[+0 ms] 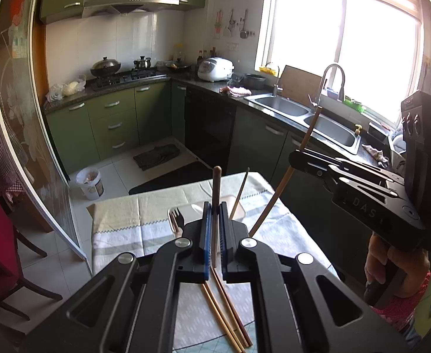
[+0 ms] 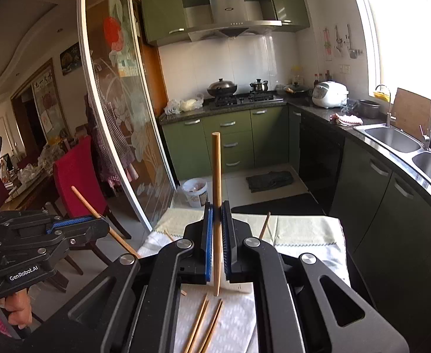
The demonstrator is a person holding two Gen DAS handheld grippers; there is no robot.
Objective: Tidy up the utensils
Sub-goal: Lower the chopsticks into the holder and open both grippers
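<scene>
My left gripper (image 1: pixel 214 229) is shut on a dark wooden chopstick (image 1: pixel 216 188) that stands upright above the table. My right gripper (image 2: pixel 217 235) is shut on a light wooden chopstick (image 2: pixel 216 176), also upright; it shows slanted in the left wrist view (image 1: pixel 277 194). Several loose chopsticks (image 1: pixel 230 314) lie on the cloth-covered table (image 1: pixel 121 220) below the grippers, also in the right wrist view (image 2: pixel 203 326). A black-tined fork (image 1: pixel 176 217) lies by a white tray (image 1: pixel 236 203). Another chopstick (image 1: pixel 240 192) leans in the tray.
The table stands in a kitchen with green cabinets (image 1: pixel 112 120), a double sink (image 1: pixel 303 114) at right and a stove (image 1: pixel 121 76) at the back. A white bucket (image 1: pixel 90 182) sits on the floor. A red chair (image 2: pixel 80 170) and a glass sliding door (image 2: pixel 118 103) are at left.
</scene>
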